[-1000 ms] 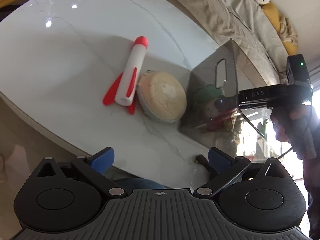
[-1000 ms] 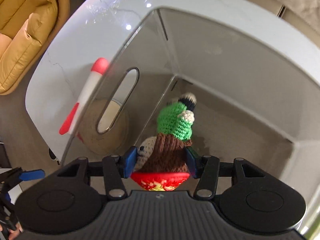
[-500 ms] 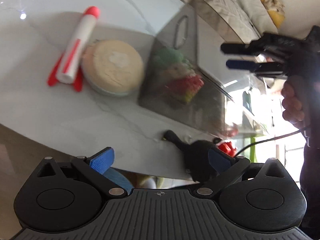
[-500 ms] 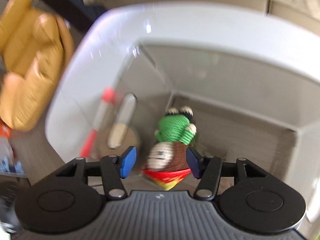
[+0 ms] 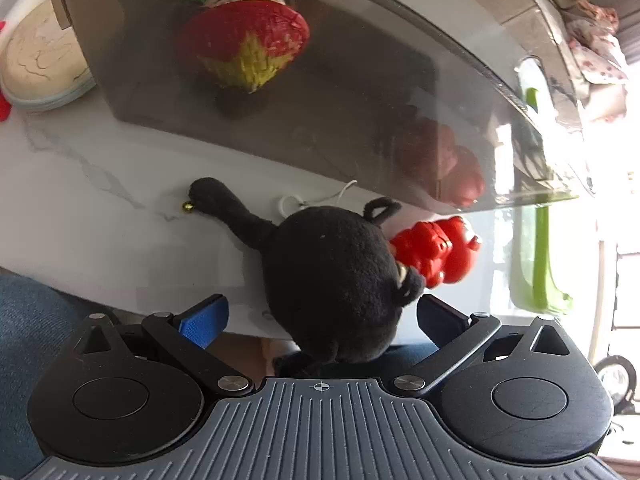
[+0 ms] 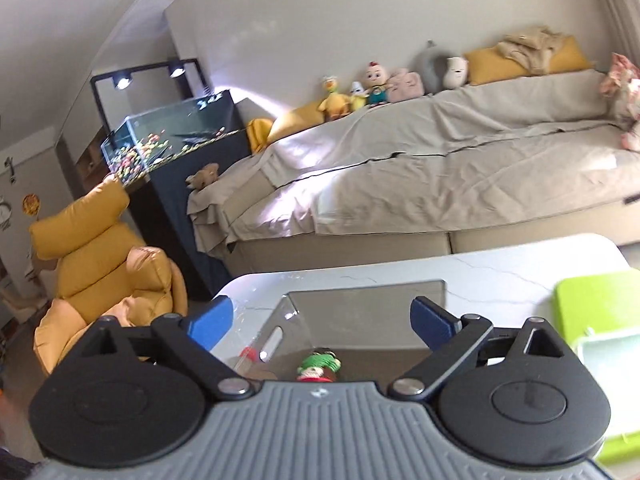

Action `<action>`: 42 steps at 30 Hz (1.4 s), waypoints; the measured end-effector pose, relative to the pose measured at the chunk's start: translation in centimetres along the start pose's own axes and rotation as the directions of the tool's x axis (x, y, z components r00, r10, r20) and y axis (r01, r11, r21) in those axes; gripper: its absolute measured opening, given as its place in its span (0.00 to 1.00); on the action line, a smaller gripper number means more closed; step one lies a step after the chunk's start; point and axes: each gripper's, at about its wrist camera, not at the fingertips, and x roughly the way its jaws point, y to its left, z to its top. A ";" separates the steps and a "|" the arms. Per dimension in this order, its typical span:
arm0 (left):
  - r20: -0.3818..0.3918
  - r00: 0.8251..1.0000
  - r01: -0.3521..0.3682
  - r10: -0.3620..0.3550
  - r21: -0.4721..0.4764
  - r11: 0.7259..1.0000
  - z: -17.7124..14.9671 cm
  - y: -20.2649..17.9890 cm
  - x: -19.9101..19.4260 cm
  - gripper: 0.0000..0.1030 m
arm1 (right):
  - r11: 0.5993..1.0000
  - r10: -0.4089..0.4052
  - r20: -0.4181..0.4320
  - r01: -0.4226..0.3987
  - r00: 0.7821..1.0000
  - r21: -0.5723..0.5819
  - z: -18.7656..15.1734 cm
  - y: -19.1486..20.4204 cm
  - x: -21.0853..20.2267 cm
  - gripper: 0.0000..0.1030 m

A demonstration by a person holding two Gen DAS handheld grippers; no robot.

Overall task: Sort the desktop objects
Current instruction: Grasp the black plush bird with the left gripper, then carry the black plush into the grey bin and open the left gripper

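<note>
A smoked clear bin (image 5: 360, 92) stands on the white marble table (image 5: 92, 216). Inside it lies a crocheted doll (image 5: 244, 36) in green, red and yellow. In front of the bin a black plush toy (image 5: 332, 276) rests near the table edge, between the fingers of my open left gripper (image 5: 320, 316), which do not touch it. A red plastic toy (image 5: 436, 248) lies right beside the plush. My right gripper (image 6: 320, 320) is open and empty, raised above the bin (image 6: 360, 320), with the doll (image 6: 320, 368) showing just below it.
A round cream cushion-like disc (image 5: 40, 56) sits left of the bin. A lime green container (image 6: 592, 304) stands at the table's right side. Beyond the table are a covered sofa (image 6: 440, 184), a yellow armchair (image 6: 104, 256) and a fish tank (image 6: 168, 136).
My right gripper let go of the crocheted doll in the bin, opened and rose away. My left gripper swung right and down toward the black plush, which now sits between its fingers.
</note>
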 end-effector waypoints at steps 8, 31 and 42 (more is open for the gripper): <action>0.034 0.998 -0.048 0.046 0.056 0.997 -0.8 -1.3 1.2 0.78 | 0.987 -0.010 0.130 -0.011 0.991 0.162 -2.5 -5.4 -4.8 0.94; 0.054 0.998 0.003 -0.033 0.490 0.872 11.3 -12.6 -11.7 0.70 | 0.920 0.057 0.094 -0.089 0.994 0.382 -5.7 -11.5 -0.1 0.94; -0.136 0.936 -0.205 0.325 0.540 0.816 14.0 -8.7 3.2 0.71 | 0.894 -0.031 0.064 -0.001 0.997 0.447 -7.4 -15.0 0.5 0.94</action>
